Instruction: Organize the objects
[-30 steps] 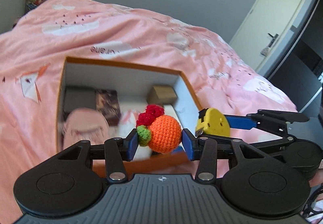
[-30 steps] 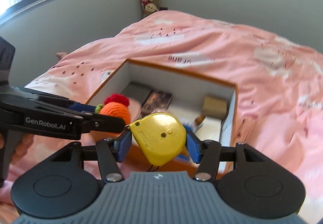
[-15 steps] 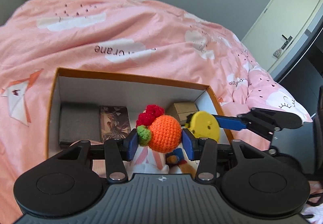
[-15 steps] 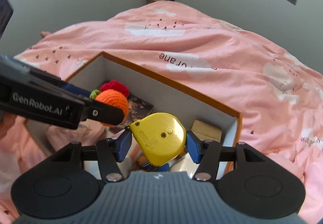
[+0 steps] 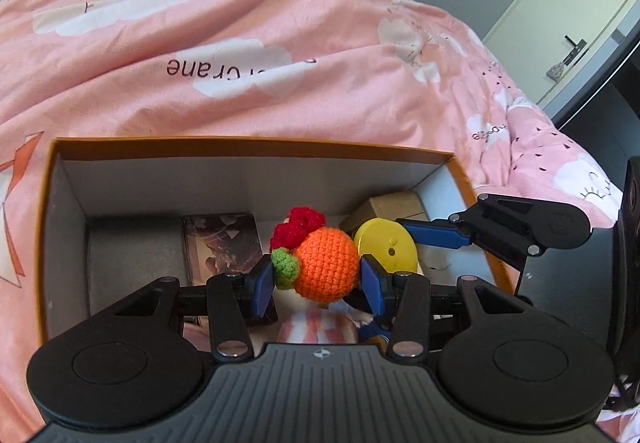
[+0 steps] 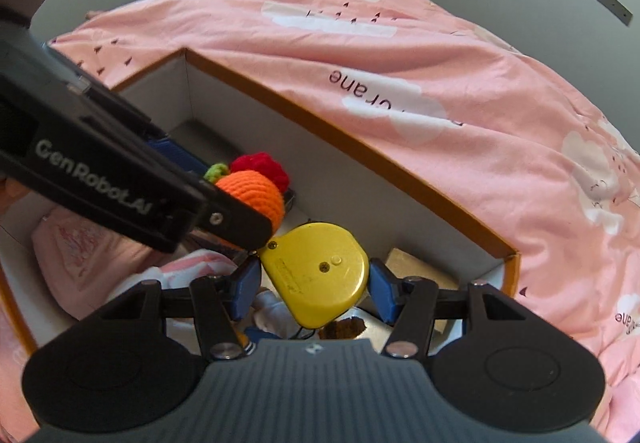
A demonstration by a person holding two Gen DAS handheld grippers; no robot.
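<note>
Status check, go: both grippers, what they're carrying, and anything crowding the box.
Left gripper shut on crochet orange. Right gripper shut on yellow tape measure. Both over the open box. Box floor already crowded; grippers close together.

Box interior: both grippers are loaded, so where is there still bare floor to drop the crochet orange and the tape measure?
Little bare floor shows. The box has a white strip along the back wall, between the dark patterned card box and the tan carton. The left end holds a grey pad; the near middle is crowded with pink cloth and a doll.
</note>
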